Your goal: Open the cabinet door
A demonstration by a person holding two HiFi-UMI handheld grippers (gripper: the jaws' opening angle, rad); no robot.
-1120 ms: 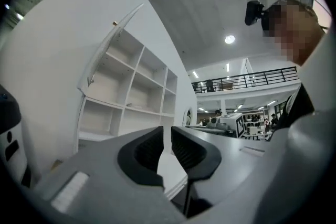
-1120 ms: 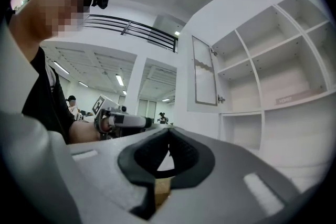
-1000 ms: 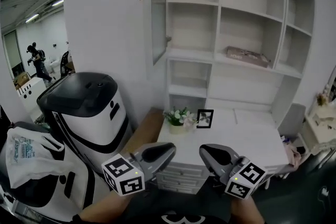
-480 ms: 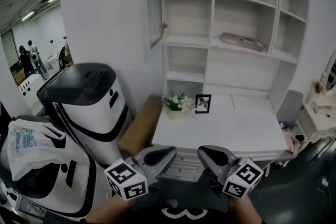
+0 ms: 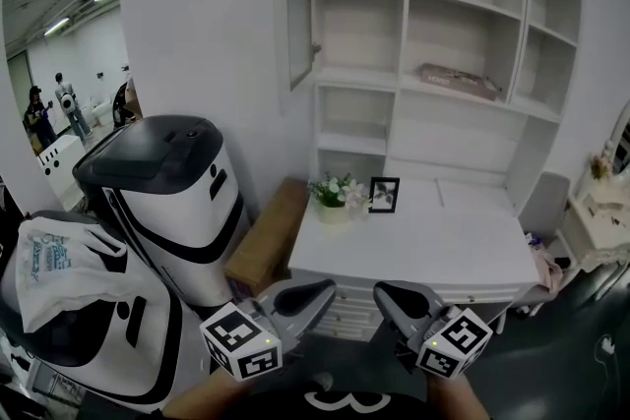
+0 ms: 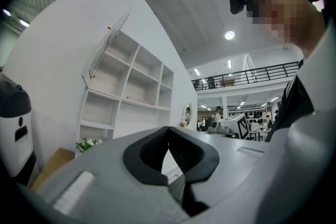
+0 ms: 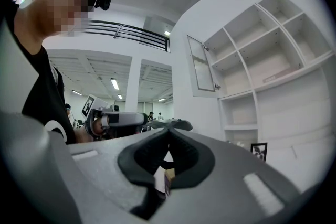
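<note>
Left gripper: jaws pressed together, nothing between them; held low before the front edge of the white desk. Right gripper: just beside it, jaws likewise together, empty. Cabinet door: swung open, edge-on at the upper left of the shelf unit, well apart from both grippers. On desk, rear left: flowers beside picture frame. Left of desk: black-and-white machine.

Left tool and right tool sit level, jaws seemingly closed.
</note>
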